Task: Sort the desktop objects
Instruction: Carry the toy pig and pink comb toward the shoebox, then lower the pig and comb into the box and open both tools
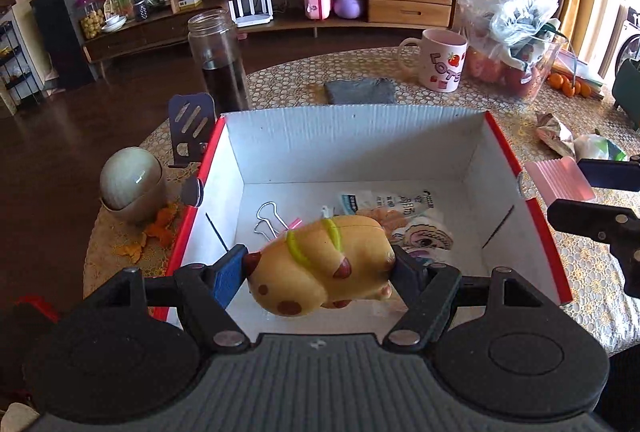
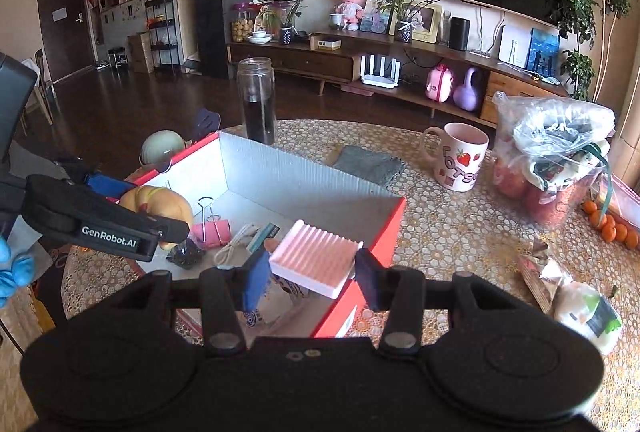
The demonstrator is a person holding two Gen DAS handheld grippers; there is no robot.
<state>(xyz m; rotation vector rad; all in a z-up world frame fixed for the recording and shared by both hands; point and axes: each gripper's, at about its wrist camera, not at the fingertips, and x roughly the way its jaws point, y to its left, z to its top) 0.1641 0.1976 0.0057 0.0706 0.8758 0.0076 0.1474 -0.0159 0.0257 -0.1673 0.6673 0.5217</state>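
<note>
The left hand-held gripper [image 1: 320, 268], clamped across the toy's [image 1: 320, 264] long axis, hangs over the box [image 1: 352, 119]; the right hand-held gripper [image 2: 312, 272], clamped on a pink tray [image 2: 316, 258], reaches its rim.

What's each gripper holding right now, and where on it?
Left gripper clamps the yellow pig toy across its body, end to end. Right gripper pinches the pink ridged tray by its two opposite side edges.

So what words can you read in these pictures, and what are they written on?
"GenRobot.AI": on the arm of the left tongs, seen from the right wrist.
"LOTS": on the pink-and-white mug, beside a strawberry picture; further letters curve out of sight.
Print on the white packet in the box: too small and blurred to read.
</note>
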